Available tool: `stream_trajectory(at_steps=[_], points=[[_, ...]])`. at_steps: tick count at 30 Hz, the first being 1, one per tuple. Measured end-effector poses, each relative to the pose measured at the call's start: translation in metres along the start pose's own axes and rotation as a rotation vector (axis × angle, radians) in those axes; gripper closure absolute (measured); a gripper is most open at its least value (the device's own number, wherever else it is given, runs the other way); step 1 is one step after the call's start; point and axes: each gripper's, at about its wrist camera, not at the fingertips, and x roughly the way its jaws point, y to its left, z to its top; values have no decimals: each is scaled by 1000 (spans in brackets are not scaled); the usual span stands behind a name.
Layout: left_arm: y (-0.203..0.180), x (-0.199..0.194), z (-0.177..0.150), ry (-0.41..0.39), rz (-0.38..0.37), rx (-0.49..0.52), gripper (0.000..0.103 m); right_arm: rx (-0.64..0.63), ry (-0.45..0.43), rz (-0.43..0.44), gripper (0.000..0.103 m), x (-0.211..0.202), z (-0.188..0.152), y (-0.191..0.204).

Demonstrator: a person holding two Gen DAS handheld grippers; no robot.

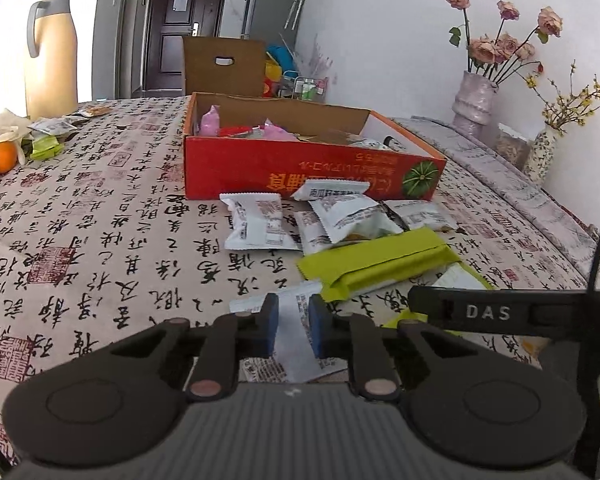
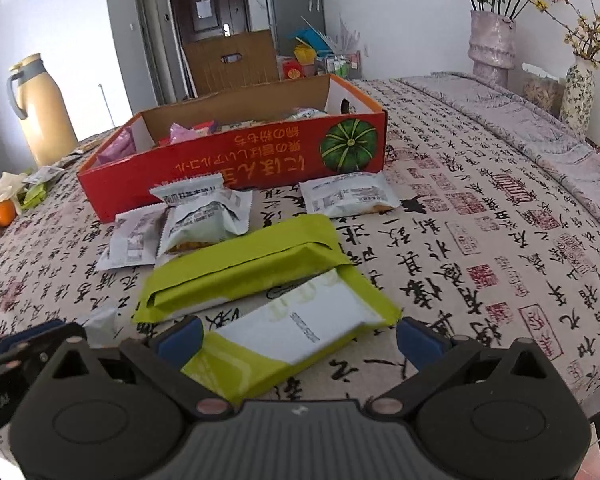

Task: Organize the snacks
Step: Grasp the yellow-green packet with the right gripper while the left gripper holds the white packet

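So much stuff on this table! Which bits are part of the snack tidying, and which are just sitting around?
Part of the job:
- red cardboard box
- white snack packets
- long green wrapped bars
- left gripper, shut on a white packet
- right gripper, open around a green bar

Just lying about:
- cream thermos jug
- oranges
- flower vases

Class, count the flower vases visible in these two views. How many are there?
2. A tall pale pink vase holding dried roses stands at the far right edge of the table. A smaller speckled vase with yellow blossoms stands just right of it. None appears hidden.
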Motion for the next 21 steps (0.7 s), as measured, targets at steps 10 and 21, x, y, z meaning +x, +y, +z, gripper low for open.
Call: stream_trajectory(at_steps=[10, 21], points=[[4, 7, 0, 14, 33, -18, 64, -39, 6, 5, 1, 7, -4, 1], [-2, 15, -4, 52, 67, -14, 52, -43, -17, 63, 14, -5, -14, -17]])
